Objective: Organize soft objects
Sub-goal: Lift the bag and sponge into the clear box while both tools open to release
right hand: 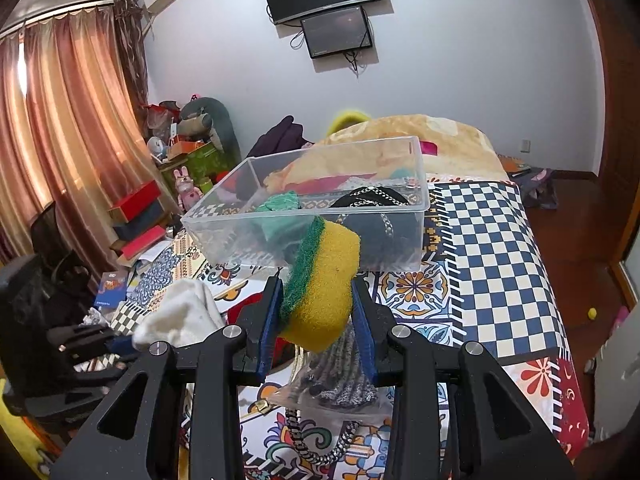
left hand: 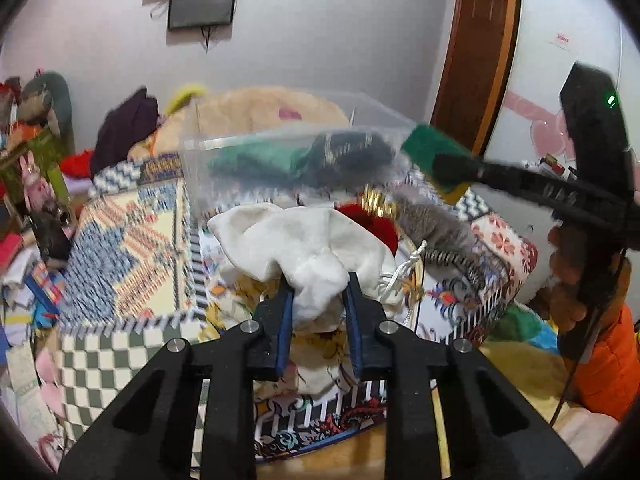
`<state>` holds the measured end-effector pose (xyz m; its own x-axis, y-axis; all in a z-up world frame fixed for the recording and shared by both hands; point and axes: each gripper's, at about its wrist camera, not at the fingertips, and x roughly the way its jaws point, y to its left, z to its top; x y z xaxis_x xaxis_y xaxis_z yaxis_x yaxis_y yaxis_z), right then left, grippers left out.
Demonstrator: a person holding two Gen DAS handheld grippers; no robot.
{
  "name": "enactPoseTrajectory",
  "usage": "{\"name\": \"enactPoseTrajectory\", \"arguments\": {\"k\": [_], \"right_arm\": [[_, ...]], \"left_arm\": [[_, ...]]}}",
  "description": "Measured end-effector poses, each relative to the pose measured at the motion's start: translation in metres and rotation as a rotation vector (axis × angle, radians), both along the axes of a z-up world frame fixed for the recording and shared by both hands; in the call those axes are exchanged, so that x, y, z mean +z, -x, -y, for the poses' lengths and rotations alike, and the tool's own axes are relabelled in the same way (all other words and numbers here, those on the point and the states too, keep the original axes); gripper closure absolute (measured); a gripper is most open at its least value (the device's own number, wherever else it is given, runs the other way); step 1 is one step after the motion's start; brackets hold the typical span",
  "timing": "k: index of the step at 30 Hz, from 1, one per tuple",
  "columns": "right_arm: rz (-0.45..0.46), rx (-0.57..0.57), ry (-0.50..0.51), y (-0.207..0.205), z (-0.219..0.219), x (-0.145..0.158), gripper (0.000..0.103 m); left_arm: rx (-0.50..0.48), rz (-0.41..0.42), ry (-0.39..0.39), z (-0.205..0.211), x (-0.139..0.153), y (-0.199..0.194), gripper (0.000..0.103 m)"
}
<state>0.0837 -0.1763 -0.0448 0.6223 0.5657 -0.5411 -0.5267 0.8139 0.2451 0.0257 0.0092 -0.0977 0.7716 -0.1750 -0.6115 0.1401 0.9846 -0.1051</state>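
Note:
My left gripper (left hand: 318,284) is shut on a white cloth pouch (left hand: 304,244) and holds it above the patterned bedspread (left hand: 120,248). My right gripper (right hand: 318,292) is shut on a yellow sponge with a green scouring side (right hand: 324,280), just in front of a clear plastic bin (right hand: 312,204). The bin (left hand: 280,140) holds a teal cloth (right hand: 280,208) and a dark item with a chain (right hand: 380,208). The right gripper with the sponge (left hand: 432,152) also shows in the left wrist view at the bin's right end. The white pouch (right hand: 180,316) shows at the lower left of the right wrist view.
A red soft item (left hand: 372,220), a grey knitted piece (left hand: 436,220) and a gold chain (left hand: 376,200) lie on the bed by the bin. A beige blanket heap (right hand: 420,136) sits behind the bin. Cluttered shelves (right hand: 160,184) and curtains (right hand: 60,120) stand at left.

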Motion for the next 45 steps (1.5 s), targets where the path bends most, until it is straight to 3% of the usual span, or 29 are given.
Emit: {"name": "enactPoseTrajectory", "arguments": {"k": [9, 17, 25, 35, 40, 43, 45], "right_arm": [[0.061, 0.011, 0.002, -0.003, -0.009, 0.021, 0.072], [0.15, 0.029, 0.008, -0.013, -0.03, 0.044, 0.072], [0.153, 0.015, 0.059, -0.049, -0.054, 0.044, 0.071], [0.049, 0.041, 0.193, -0.085, -0.076, 0.022, 0.072], [0.007, 0.039, 0.243, -0.093, -0.08, 0.01, 0.072], [0.007, 0.029, 0.259, -0.092, -0.079, 0.007, 0.068], [0.017, 0.019, 0.265, -0.091, -0.078, 0.008, 0.049]], "left_arm": [[0.043, 0.145, -0.025, -0.009, 0.051, -0.018, 0.08], [0.077, 0.219, -0.011, -0.018, 0.079, -0.055, 0.08], [0.098, 0.171, -0.009, -0.023, 0.069, -0.1, 0.08], [0.073, 0.04, -0.02, -0.024, 0.037, -0.144, 0.08], [0.066, 0.013, -0.023, -0.022, 0.027, -0.154, 0.079], [0.068, 0.008, -0.017, -0.024, 0.025, -0.157, 0.067], [0.08, 0.011, -0.013, -0.026, 0.025, -0.157, 0.055]]}}
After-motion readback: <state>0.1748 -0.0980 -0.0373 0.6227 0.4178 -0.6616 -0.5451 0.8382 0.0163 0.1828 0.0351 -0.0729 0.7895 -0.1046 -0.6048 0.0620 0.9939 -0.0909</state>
